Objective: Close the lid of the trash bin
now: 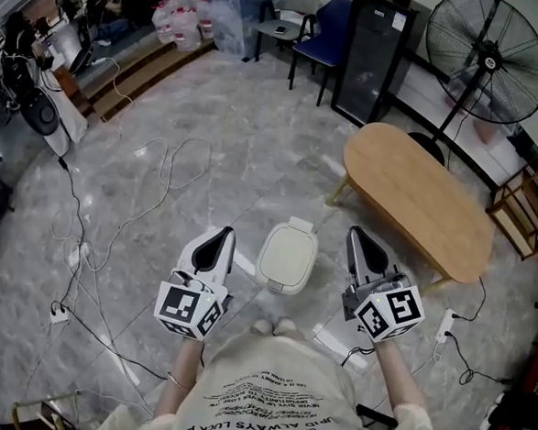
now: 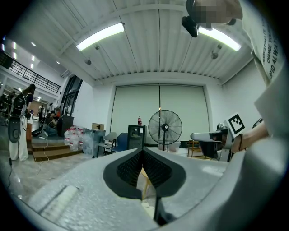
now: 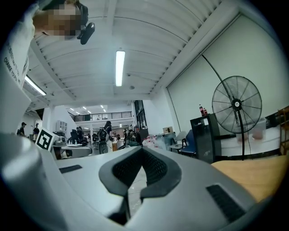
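The trash bin (image 1: pixel 287 257) stands on the marble floor (image 1: pixel 210 141) at the lower centre of the head view, its pale lid (image 1: pixel 288 251) lying flat. The left tongs (image 1: pixel 220 236) and right tongs (image 1: pixel 359 234) flank it, held level on outstretched forearms. Both are clenched, with nothing between the jaws.

Clearance around the bin, both sides.
Bare grey marble floor (image 1: pixel 255 144) lies open ahead of my left gripper (image 1: pixel 221 237) and my right gripper (image 1: pixel 363 236). The cream plastic trash bin (image 1: pixel 287 257), lid down, stands in the gap between them, apart from both. The oval light-wood table (image 1: pixel 417 197) crowds my right side. Thin white cables (image 1: pixel 81 229) trail over the floor to my left.
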